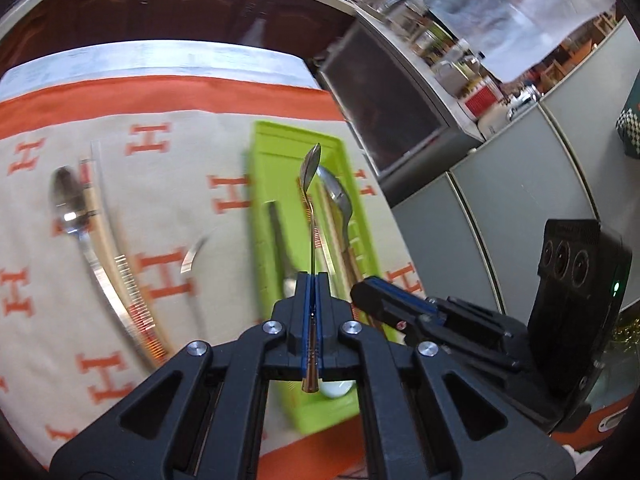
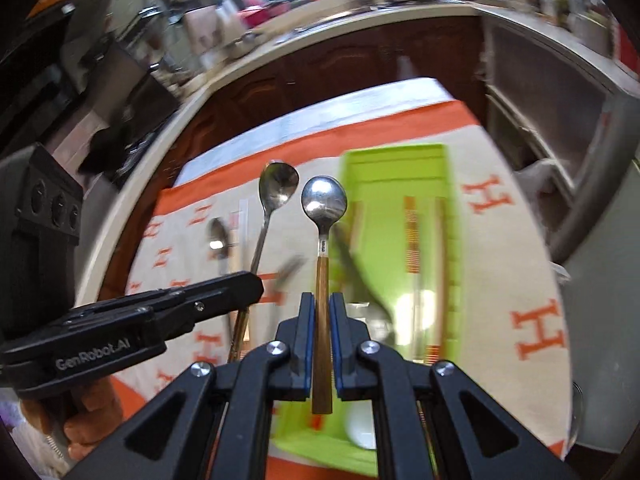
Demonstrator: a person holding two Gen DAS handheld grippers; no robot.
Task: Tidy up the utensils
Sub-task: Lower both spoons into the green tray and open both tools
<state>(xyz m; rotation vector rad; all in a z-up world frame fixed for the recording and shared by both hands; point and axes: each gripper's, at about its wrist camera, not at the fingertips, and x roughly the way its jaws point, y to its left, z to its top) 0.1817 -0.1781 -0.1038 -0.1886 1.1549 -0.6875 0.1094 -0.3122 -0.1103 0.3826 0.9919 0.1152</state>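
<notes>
My left gripper [image 1: 313,282] is shut on the thin copper-toned handle of a slim spoon [image 1: 311,168], whose bowl shows edge-on above the green tray [image 1: 276,136]. To its right, my right gripper [image 1: 362,290] holds a wooden-handled spoon [image 1: 338,196] over the tray. In the right wrist view, my right gripper [image 2: 322,300] is shut on that wooden-handled spoon [image 2: 324,200], its bowl pointing away from me. My left gripper [image 2: 252,284] enters from the left with the slim spoon [image 2: 278,184]. The green tray [image 2: 396,168] lies below and to the right.
A spoon [image 1: 68,200], pale chopsticks [image 1: 108,240] and another blurred utensil [image 1: 194,256] lie on the orange-and-beige patterned cloth [image 1: 168,168]. The tray holds chopsticks [image 2: 412,232] and a white spoon [image 2: 360,428]. A dark wooden counter [image 2: 340,64] stands behind the table.
</notes>
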